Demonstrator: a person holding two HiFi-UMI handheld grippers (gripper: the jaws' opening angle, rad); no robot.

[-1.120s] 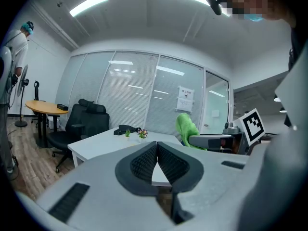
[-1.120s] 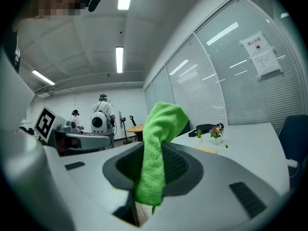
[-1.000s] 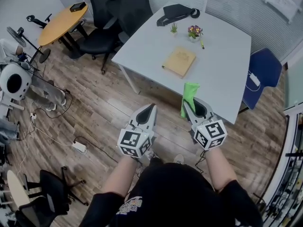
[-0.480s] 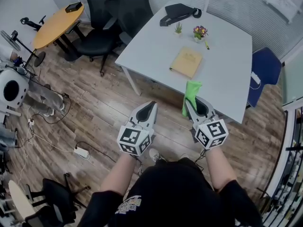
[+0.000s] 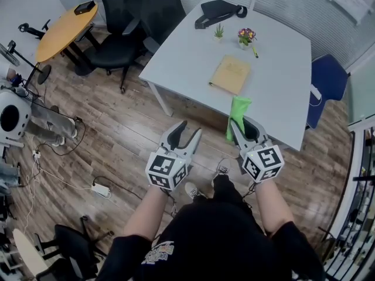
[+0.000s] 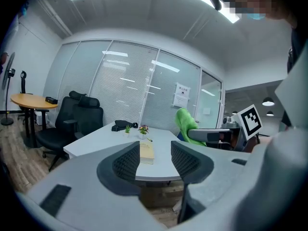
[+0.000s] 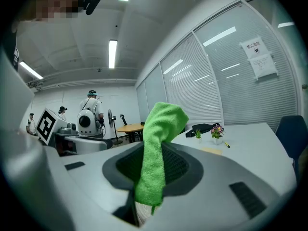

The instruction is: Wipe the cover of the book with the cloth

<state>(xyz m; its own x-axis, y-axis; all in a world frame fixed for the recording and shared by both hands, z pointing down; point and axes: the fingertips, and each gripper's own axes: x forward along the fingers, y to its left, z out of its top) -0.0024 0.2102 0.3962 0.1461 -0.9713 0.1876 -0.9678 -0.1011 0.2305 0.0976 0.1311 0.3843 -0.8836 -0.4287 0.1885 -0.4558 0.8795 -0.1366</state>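
A tan book [image 5: 229,74] lies flat near the middle of the white table [image 5: 181,45]; in the left gripper view the book [image 6: 147,152] shows between the jaws, far off. My right gripper [image 5: 245,126] is shut on a green cloth [image 5: 236,116], which stands up from its jaws [image 7: 156,158] near the table's front edge. My left gripper [image 5: 186,133] hangs over the wood floor, short of the table; its jaws are opening and nothing is between them.
A black bag [image 5: 217,12], a small green plant [image 5: 218,33], a flower pot [image 5: 245,37] and a pen [image 5: 255,51] sit at the table's far side. Black office chairs [image 5: 132,22] stand to the left, a blue chair [image 5: 327,86] to the right, and an orange round table [image 5: 61,29] at far left.
The left gripper's jaws have parted; they were together in both earlier frames. The view has shifted a little toward the table. The right gripper still holds the cloth.
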